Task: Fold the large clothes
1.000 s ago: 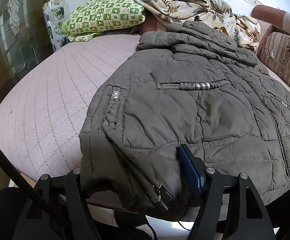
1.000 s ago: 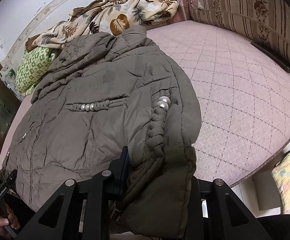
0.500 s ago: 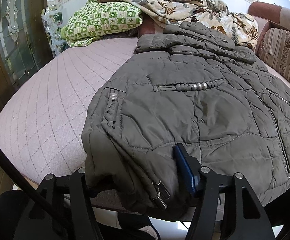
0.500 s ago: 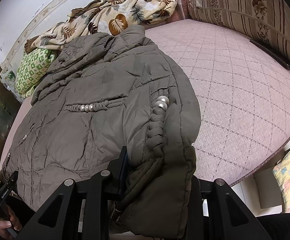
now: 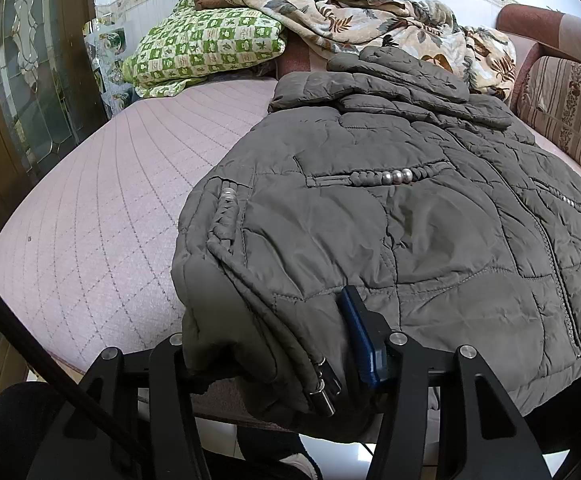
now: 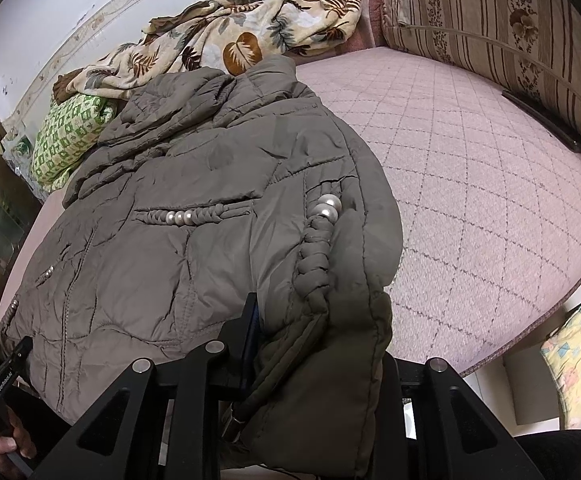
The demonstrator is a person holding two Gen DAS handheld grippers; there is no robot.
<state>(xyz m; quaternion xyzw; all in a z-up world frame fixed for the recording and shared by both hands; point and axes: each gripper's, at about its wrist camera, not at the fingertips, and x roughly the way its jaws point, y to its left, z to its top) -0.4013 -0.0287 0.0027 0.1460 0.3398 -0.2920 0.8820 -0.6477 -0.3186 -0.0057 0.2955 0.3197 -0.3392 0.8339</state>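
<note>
On the bed lies the jacket, front up, collar toward the blanket and pillow, hem hanging over the near edge. At the hem's left corner, the left gripper has just been closing; its jaws are half shut with the bunched hem between them. The right gripper is clamped narrow on the hem's other corner.
</note>
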